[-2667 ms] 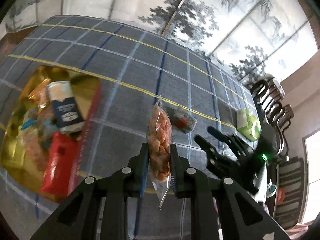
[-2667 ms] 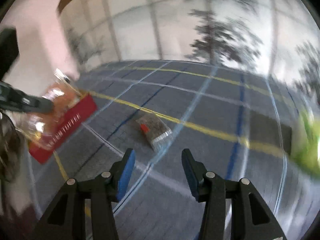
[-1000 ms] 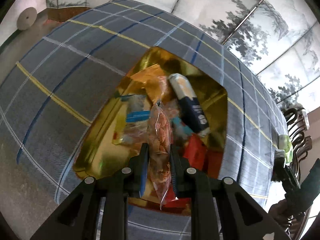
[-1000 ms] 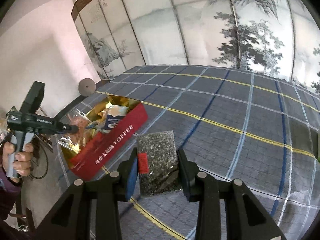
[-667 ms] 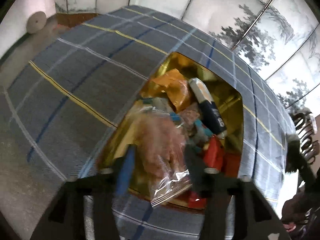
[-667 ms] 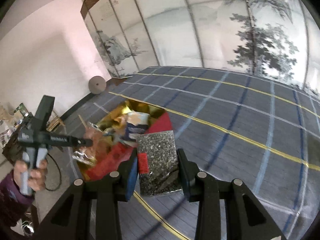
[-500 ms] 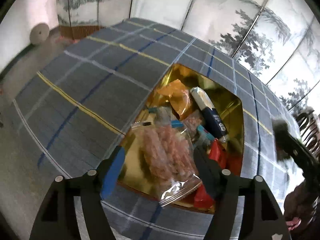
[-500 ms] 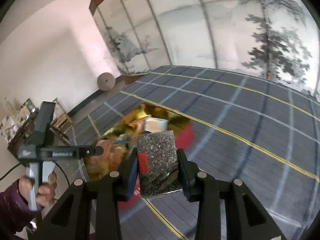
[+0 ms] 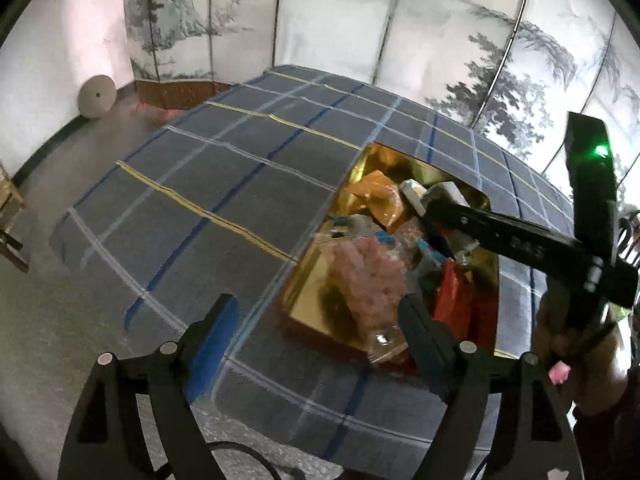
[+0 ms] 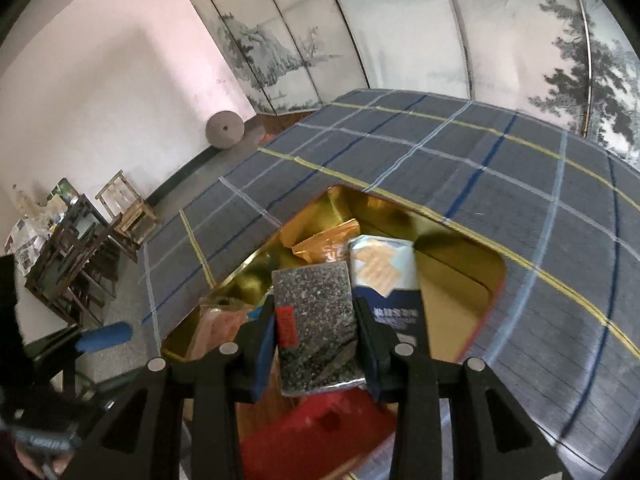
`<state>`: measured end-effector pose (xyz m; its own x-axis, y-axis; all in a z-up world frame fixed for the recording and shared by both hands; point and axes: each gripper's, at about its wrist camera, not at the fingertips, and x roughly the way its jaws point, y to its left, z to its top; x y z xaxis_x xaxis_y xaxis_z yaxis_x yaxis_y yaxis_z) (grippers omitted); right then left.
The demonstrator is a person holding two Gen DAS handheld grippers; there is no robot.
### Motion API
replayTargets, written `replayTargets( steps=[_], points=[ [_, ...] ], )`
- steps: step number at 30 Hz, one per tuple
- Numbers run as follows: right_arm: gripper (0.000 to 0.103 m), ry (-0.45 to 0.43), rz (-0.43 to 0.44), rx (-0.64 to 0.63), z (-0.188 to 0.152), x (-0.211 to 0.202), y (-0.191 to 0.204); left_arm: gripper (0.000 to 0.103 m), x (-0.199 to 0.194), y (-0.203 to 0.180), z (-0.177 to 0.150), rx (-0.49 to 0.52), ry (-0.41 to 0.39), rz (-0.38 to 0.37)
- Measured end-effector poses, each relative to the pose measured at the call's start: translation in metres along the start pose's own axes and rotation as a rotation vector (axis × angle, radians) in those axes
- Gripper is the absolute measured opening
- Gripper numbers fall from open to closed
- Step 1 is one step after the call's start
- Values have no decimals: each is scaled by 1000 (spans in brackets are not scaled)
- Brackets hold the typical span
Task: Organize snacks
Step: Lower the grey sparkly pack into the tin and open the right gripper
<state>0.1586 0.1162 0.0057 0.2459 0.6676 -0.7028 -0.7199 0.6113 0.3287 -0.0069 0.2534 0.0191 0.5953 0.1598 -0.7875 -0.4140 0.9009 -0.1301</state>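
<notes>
My left gripper [image 9: 320,330] hangs with its jaws spread wide and nothing pressed between them; they have just been opening. Beyond its black fingers [image 9: 420,340] the clear plastic bag of pinkish-orange snacks [image 9: 368,280] lies loose in the near left part of the shiny gold rectangular tin [image 9: 308,280], touching neither finger.

The tin sits on a grey-blue plaid tablecloth with yellow and blue stripes [image 9: 224,184]. Inside it, further back, lie a crumpled orange foil wrapper [image 9: 376,196] and a tall blue-and-white box [image 10: 384,280], with red packaging [image 9: 456,300] at the near right side.

My right gripper [image 10: 316,320] is clamped on a flat, clear packet of dark speckled snack with a small red label [image 10: 316,312], one finger on each side edge. The packet stands upright in the jaws, held above the middle of the tin, in front of the blue-and-white box. From the left camera the right gripper [image 9: 436,220] shows as a long black tool reaching in from the right over the tin, with a green light on its body and a hand [image 9: 560,328] around its handle.

Behind the table stands a folding screen painted with grey pine trees and mountains [image 10: 440,28]. A round grey stone disc [image 10: 224,130] leans against the pale wall at far left, near some wooden chairs [image 10: 124,208].
</notes>
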Motion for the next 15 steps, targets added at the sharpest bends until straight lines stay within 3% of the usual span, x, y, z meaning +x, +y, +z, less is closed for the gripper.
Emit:
replayTargets(
  steps=[15],
  points=[
    [37,36,-55,-35,14,42,15,83,1,17,-8,13,-27,76]
  ],
)
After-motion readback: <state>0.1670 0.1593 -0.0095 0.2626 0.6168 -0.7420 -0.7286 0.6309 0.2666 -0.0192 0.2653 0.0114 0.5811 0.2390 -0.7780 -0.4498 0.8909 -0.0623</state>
